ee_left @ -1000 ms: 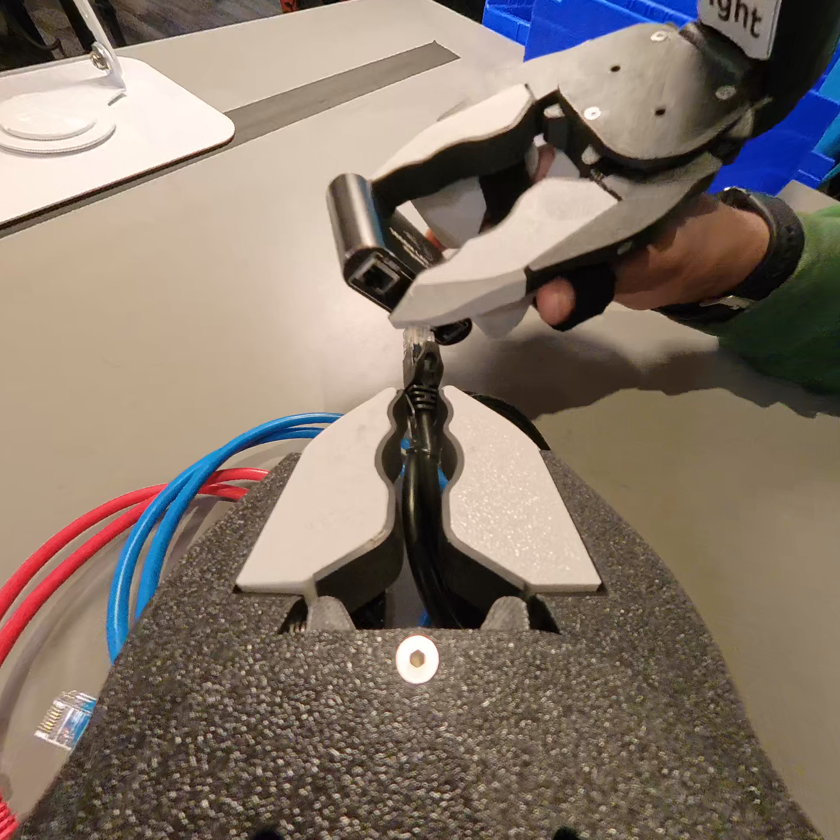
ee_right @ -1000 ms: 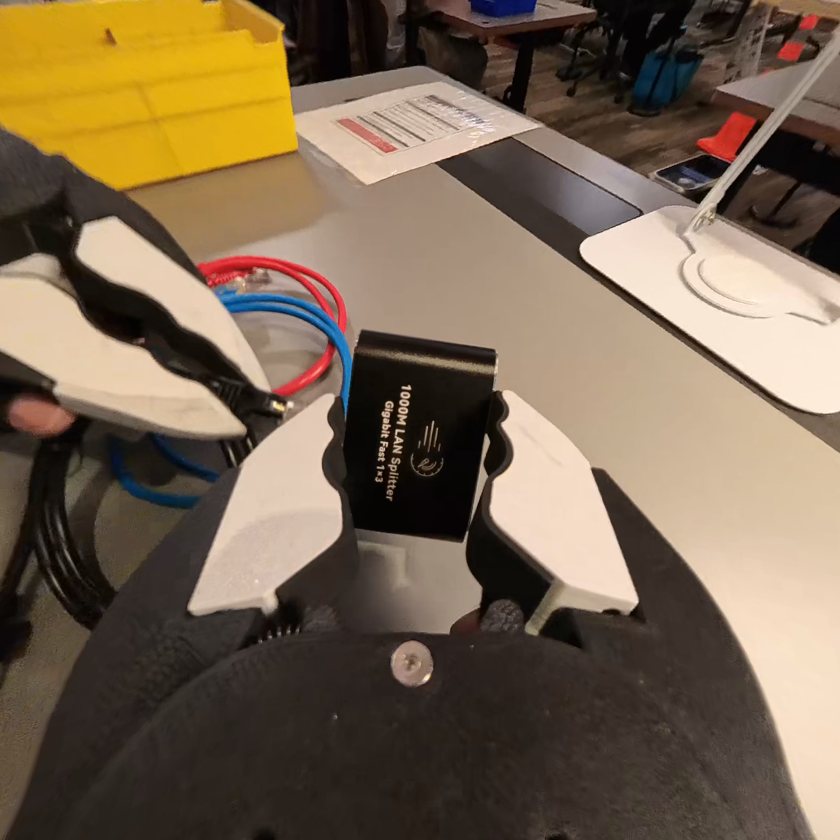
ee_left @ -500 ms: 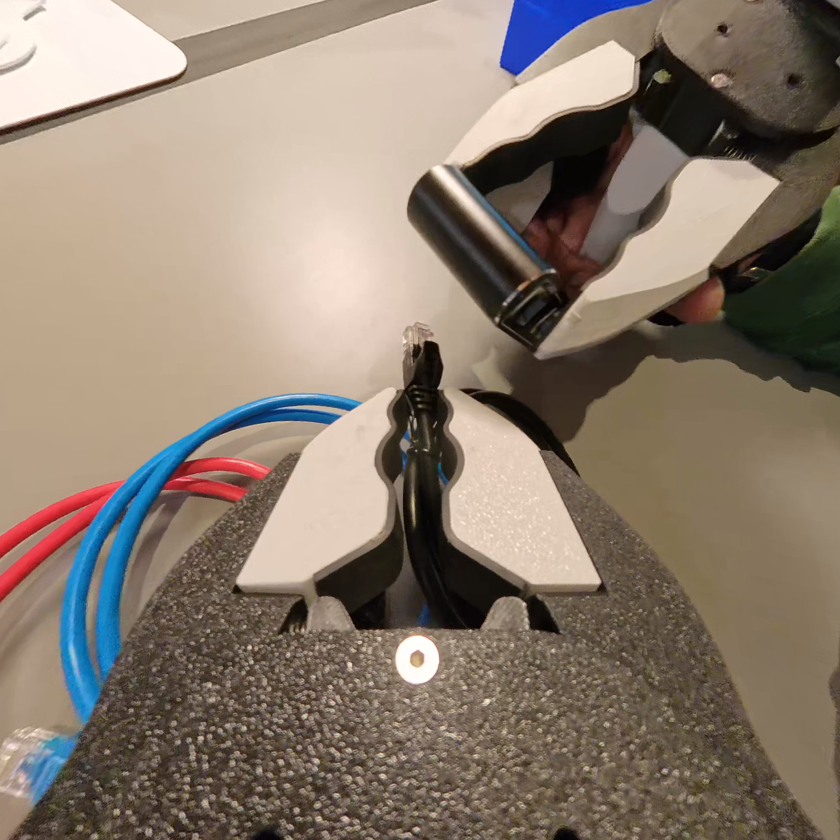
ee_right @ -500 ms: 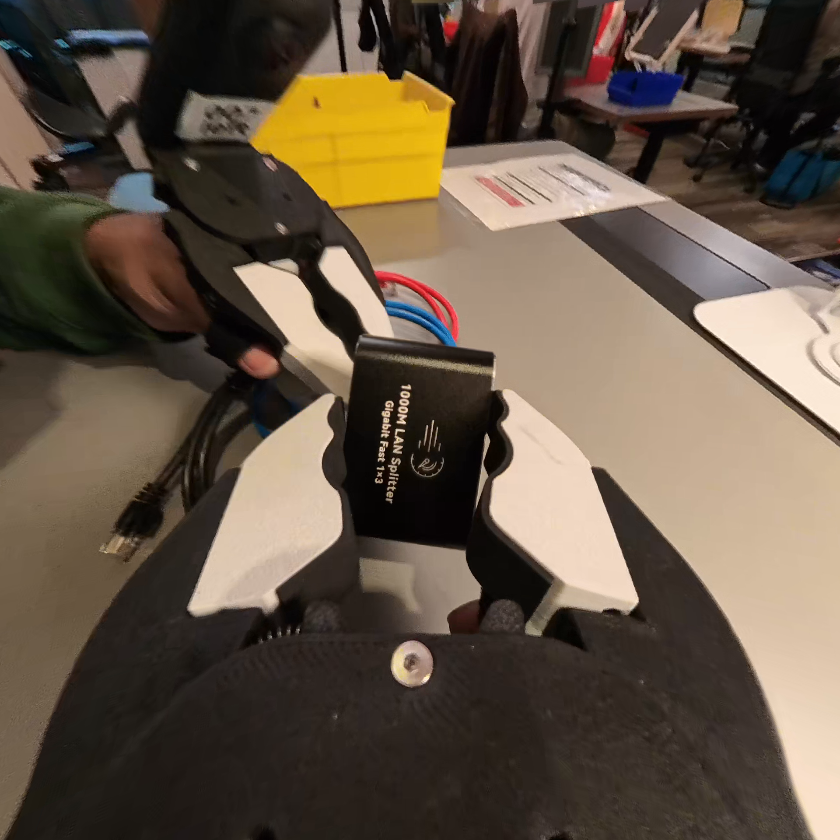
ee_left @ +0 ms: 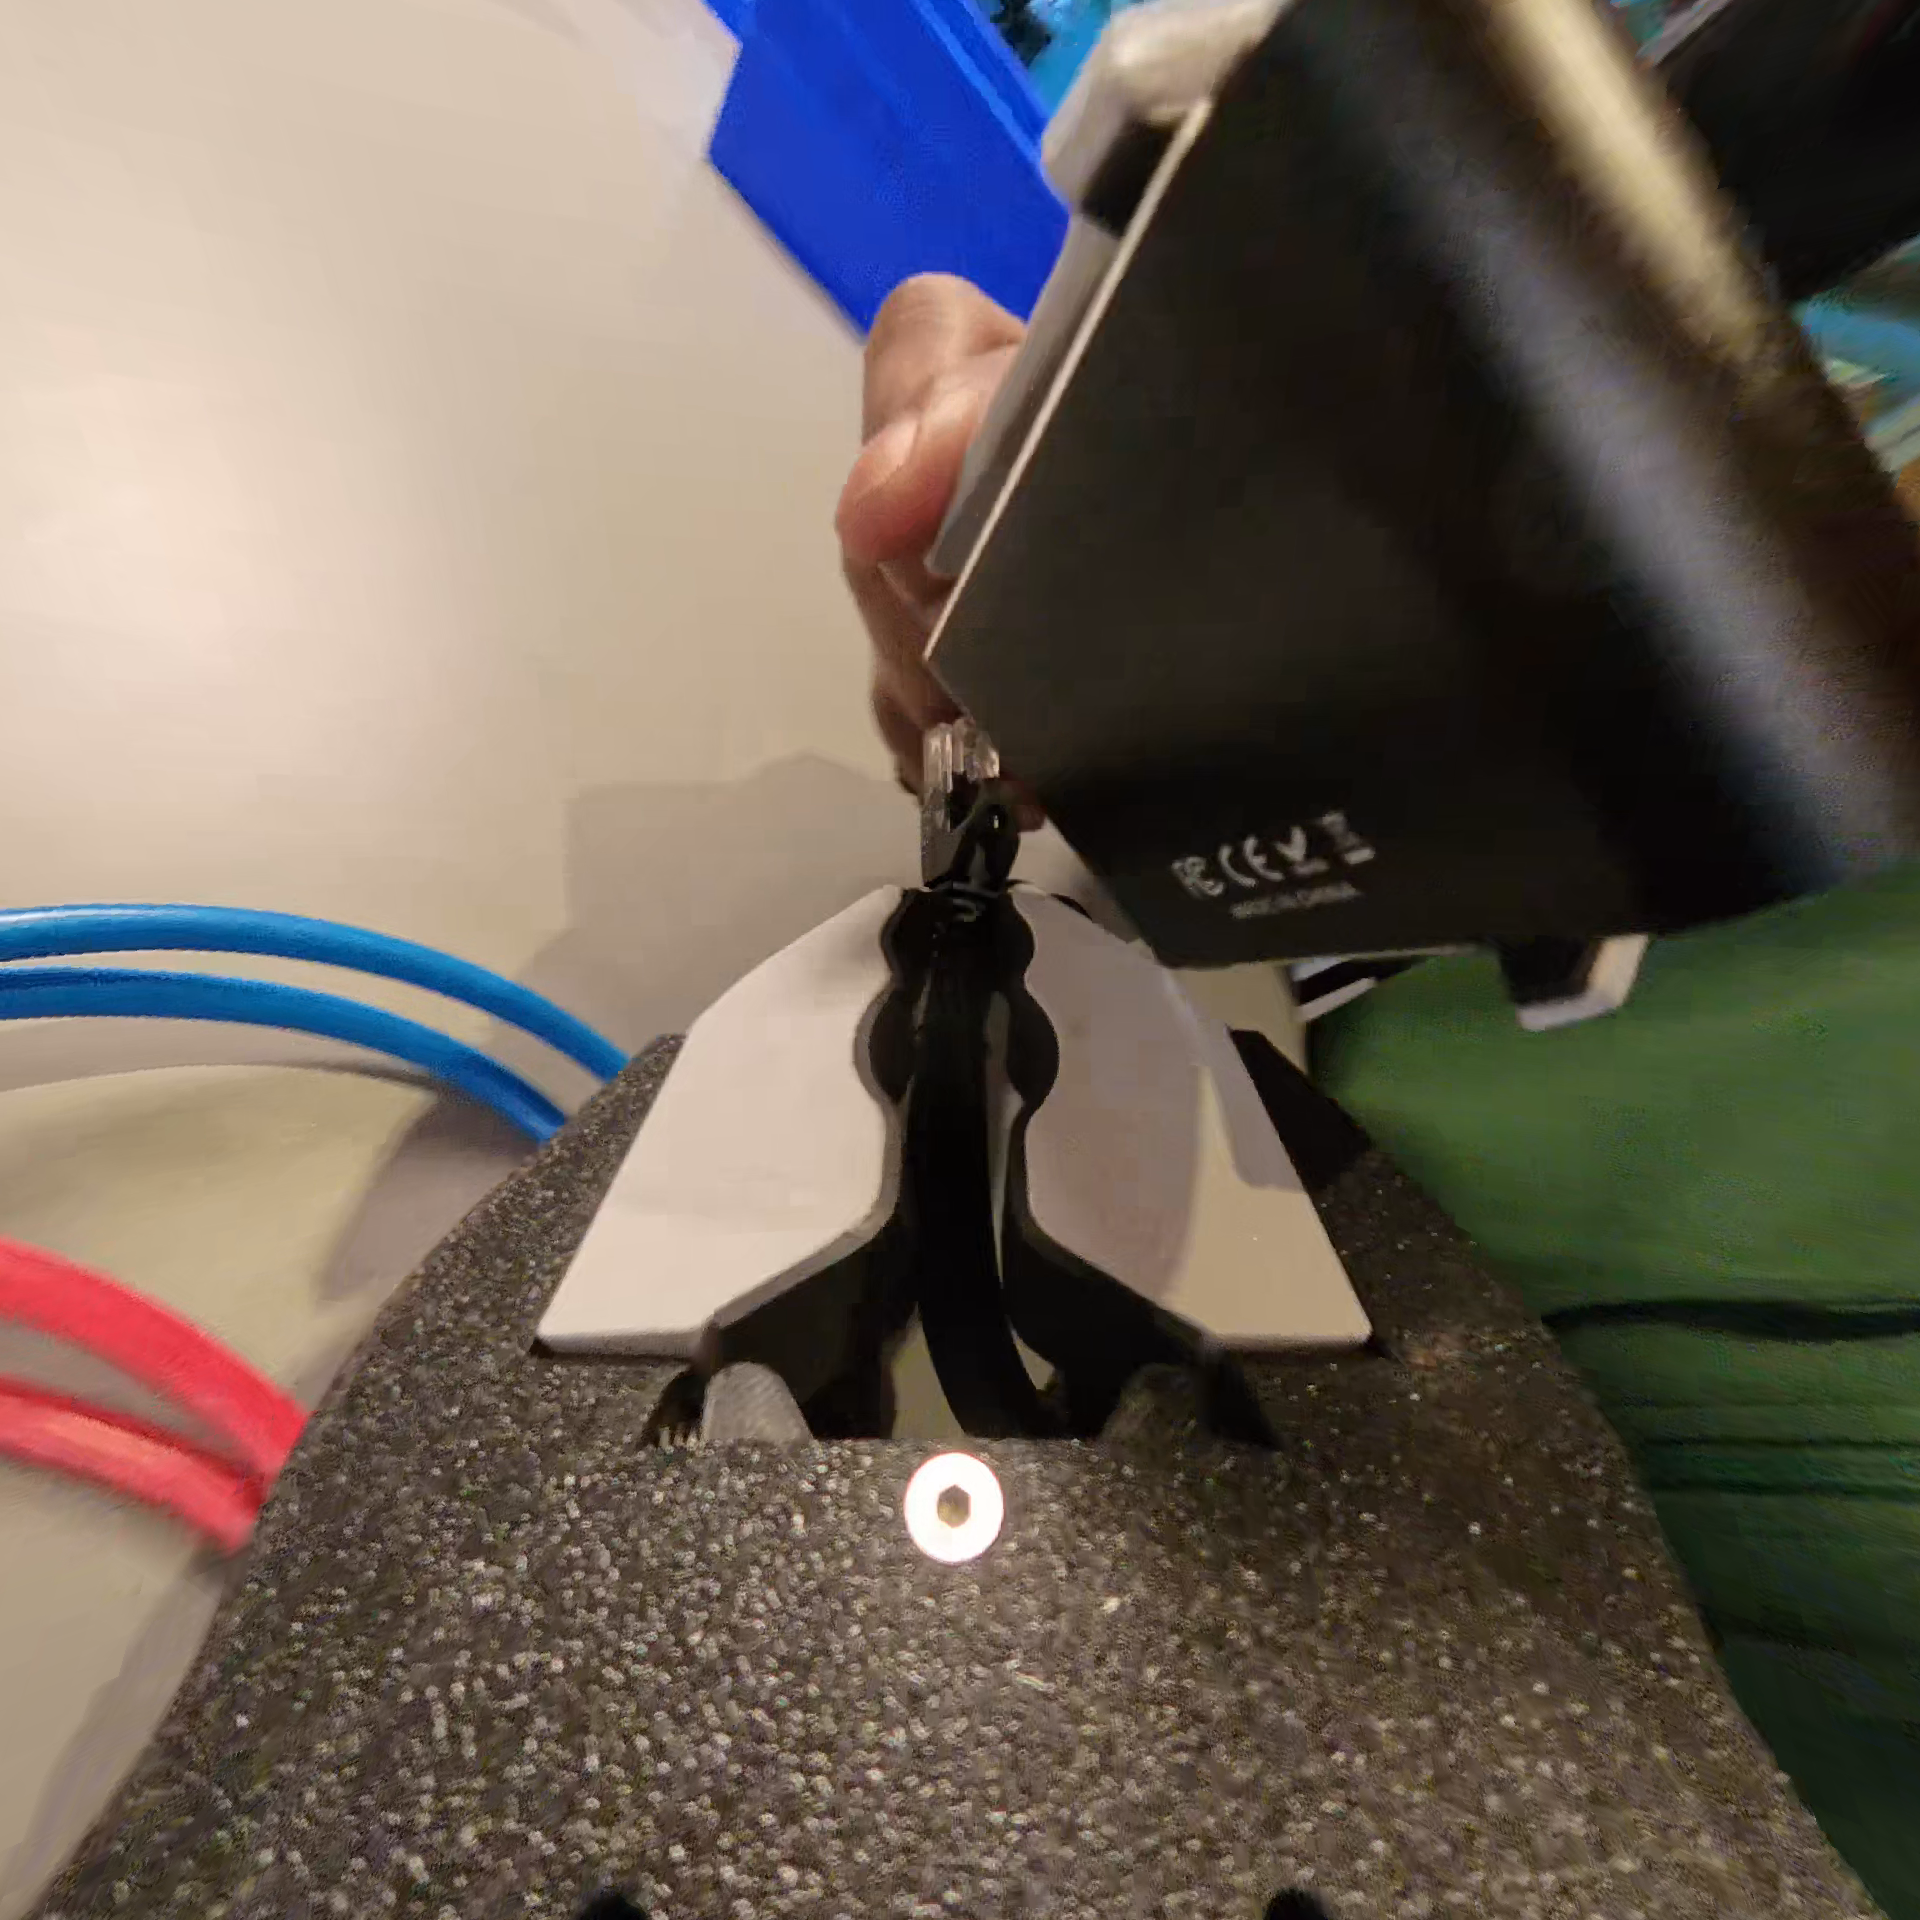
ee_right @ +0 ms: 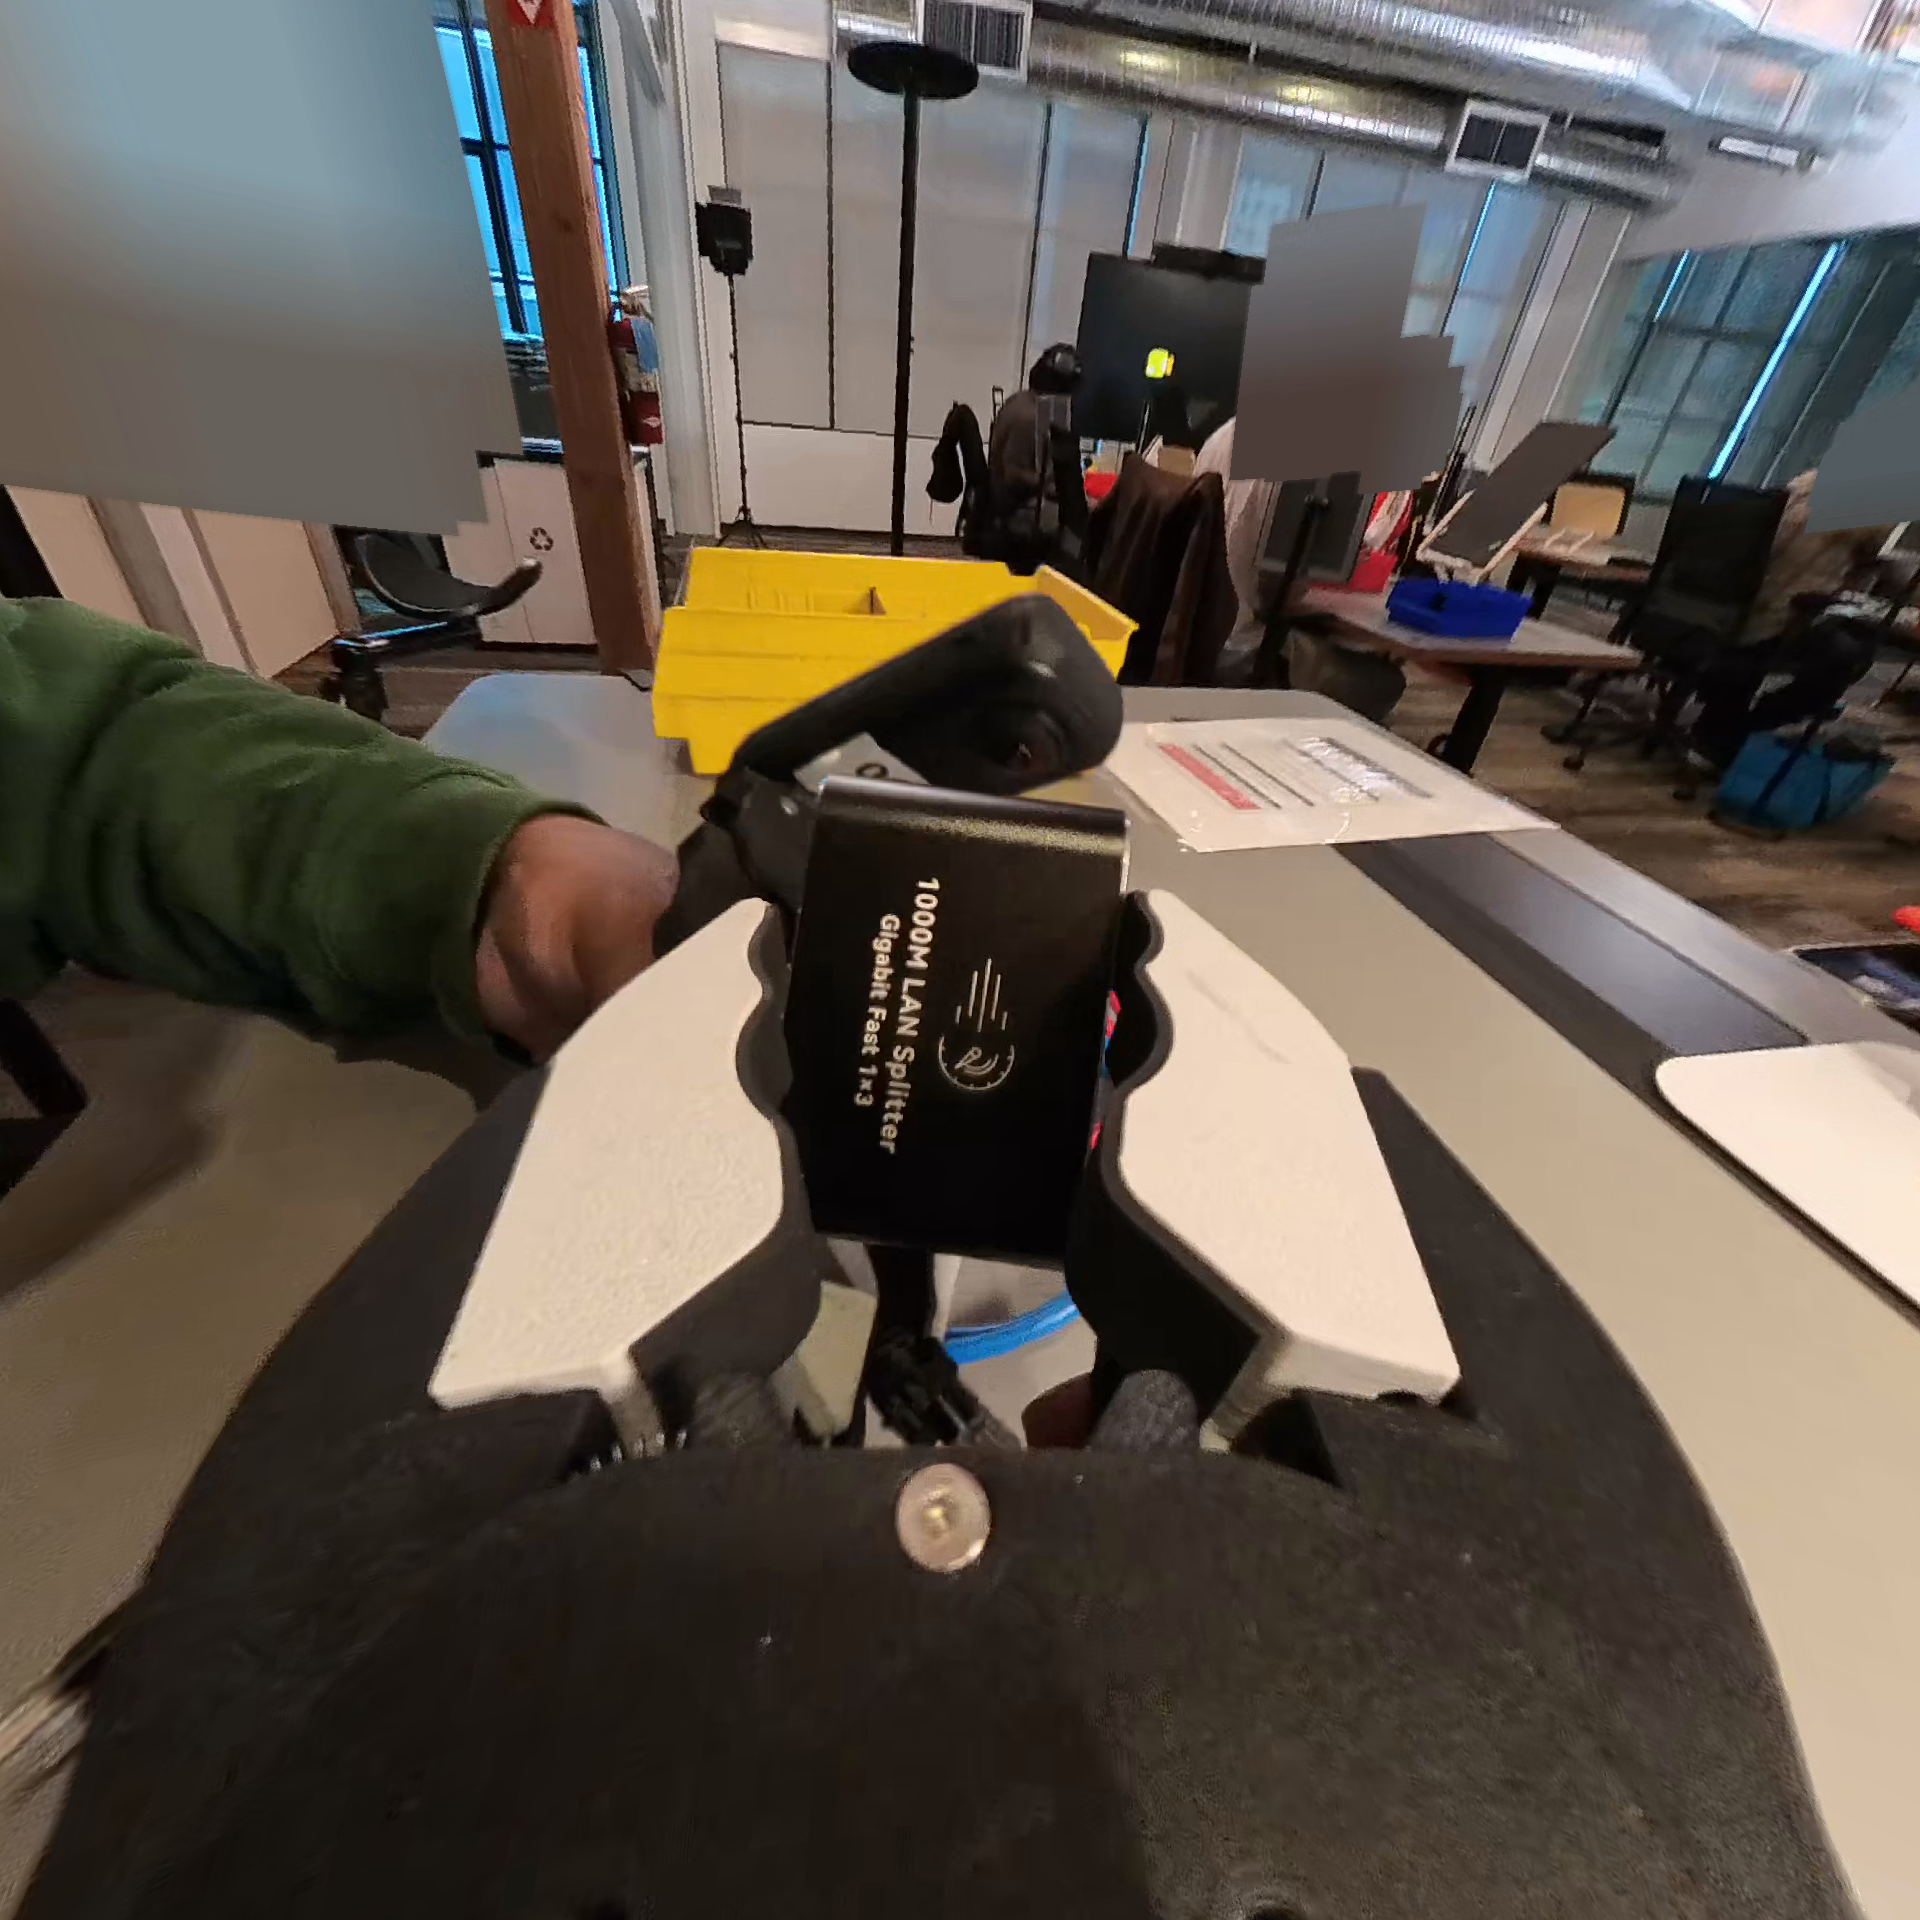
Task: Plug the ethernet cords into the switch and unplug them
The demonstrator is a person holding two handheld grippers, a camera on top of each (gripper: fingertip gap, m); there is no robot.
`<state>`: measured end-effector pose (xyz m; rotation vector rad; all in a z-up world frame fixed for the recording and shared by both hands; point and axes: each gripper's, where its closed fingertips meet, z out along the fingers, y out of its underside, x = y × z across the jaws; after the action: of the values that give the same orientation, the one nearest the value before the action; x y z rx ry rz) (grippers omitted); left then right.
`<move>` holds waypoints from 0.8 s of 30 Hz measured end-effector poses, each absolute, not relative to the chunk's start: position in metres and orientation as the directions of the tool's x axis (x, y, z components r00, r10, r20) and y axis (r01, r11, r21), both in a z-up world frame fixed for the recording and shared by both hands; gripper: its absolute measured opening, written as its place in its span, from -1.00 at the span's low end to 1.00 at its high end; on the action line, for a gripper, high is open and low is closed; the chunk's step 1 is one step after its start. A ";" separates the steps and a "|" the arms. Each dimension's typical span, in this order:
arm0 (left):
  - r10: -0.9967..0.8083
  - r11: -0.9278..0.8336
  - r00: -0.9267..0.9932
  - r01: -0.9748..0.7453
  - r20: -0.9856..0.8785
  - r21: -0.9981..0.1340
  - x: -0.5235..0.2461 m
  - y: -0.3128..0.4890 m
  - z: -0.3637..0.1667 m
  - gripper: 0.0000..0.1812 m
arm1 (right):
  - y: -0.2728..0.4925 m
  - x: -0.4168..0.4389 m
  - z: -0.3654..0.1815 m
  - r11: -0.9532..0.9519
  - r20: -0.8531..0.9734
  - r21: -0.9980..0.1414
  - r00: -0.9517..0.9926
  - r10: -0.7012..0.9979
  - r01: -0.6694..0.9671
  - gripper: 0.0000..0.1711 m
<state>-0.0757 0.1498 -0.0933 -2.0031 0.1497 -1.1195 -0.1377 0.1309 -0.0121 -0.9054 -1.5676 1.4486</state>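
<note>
My left gripper (ee_left: 961, 904) is shut on a black ethernet cord (ee_left: 961, 1143). Its clear plug (ee_left: 954, 758) sticks out past the fingertips and sits right at the lower left edge of the black switch (ee_left: 1403, 499); I cannot tell whether it is in a port. My right gripper (ee_right: 951, 914) is shut on the switch (ee_right: 951, 1049), a small black box held upright above the table. The left gripper's black body (ee_right: 966, 696) shows just behind the switch in the right wrist view. Blue (ee_left: 260, 966) and red (ee_left: 125, 1392) cords lie on the table at the left.
The grey table (ee_left: 364, 520) holds a blue bin (ee_left: 883, 156) at the back, a yellow bin (ee_right: 831, 634), a plastic-sleeved sheet (ee_right: 1320, 779) and a white pad (ee_right: 1808, 1132). A green sleeve (ee_left: 1662, 1195) crosses close on the right. The tips of one gripper are about 10 cm away from the tips of the other.
The switch has swung in close over the black plug, from apart at the upper right to touching its tip. The right gripper tilted up and now faces the room.
</note>
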 end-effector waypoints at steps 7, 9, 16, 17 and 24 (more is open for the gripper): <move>-0.517 -0.618 0.431 0.409 0.739 -0.671 -0.072 0.150 -0.070 -0.85 | 0.130 -0.135 -0.003 0.123 0.155 -0.987 -0.374 0.914 -0.108 -0.29; -0.529 -0.594 0.396 0.459 0.750 -0.661 -0.077 0.151 -0.060 -0.85 | 0.138 -0.135 -0.006 0.156 0.181 -0.982 -0.328 0.927 -0.102 -0.29; -0.434 -0.548 0.626 0.388 0.648 -0.742 -0.108 0.160 -0.074 -0.86 | 0.165 -0.128 -0.031 0.225 0.211 -0.974 -0.271 0.939 0.021 -0.29; -0.424 -0.542 0.656 0.369 0.624 -0.755 -0.112 0.161 -0.075 -0.86 | 0.167 -0.125 -0.035 0.250 0.230 -0.968 -0.281 0.932 0.035 -0.29; -0.373 -0.506 0.755 0.321 0.539 -0.800 -0.133 0.163 -0.074 -0.86 | 0.182 -0.118 -0.042 0.293 0.264 -0.954 -0.294 0.919 0.059 -0.30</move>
<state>-0.1326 0.1632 -0.0740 -1.9240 0.0399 -0.8467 -0.1178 0.1819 -0.0424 -0.9142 -1.6149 1.1398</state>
